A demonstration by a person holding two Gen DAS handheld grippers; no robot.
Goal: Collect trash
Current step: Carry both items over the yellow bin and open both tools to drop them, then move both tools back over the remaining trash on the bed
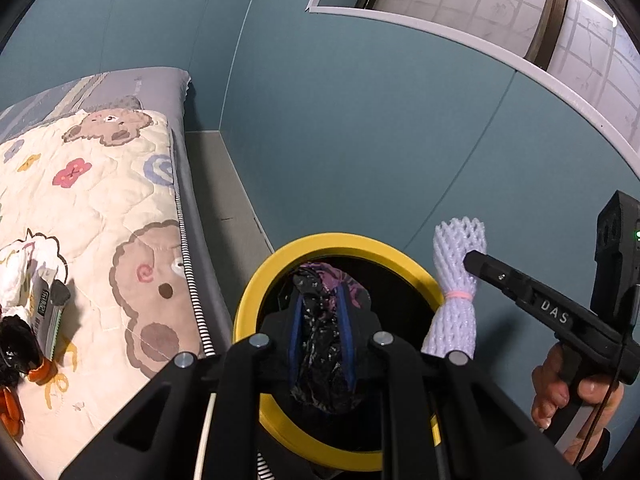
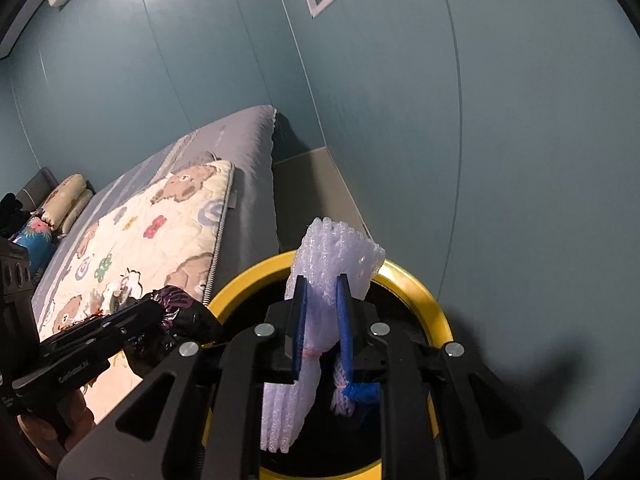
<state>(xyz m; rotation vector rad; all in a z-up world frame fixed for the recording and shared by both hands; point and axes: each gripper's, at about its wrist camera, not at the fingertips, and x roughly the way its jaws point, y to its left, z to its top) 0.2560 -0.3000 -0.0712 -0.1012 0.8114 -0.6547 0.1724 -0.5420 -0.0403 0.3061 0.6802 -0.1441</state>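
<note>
My left gripper (image 1: 322, 300) is shut on a crumpled black and purple plastic bag (image 1: 320, 344) and holds it over the mouth of a yellow-rimmed bin (image 1: 340, 242). My right gripper (image 2: 322, 284) is shut on a white foam fruit net (image 2: 328, 256) tied with a pink band, above the same bin's rim (image 2: 416, 284). The net also shows in the left wrist view (image 1: 456, 292), at the bin's right edge. The left gripper and its bag show in the right wrist view (image 2: 176, 316), left of the bin.
A bed with a cartoon quilt (image 1: 100, 208) lies left of the bin. More trash sits on it: white tissue (image 1: 20, 268), a grey carton (image 1: 48, 312), a black bag (image 1: 14, 344) and orange scraps (image 1: 10, 408). A teal wall (image 1: 380, 140) stands close behind.
</note>
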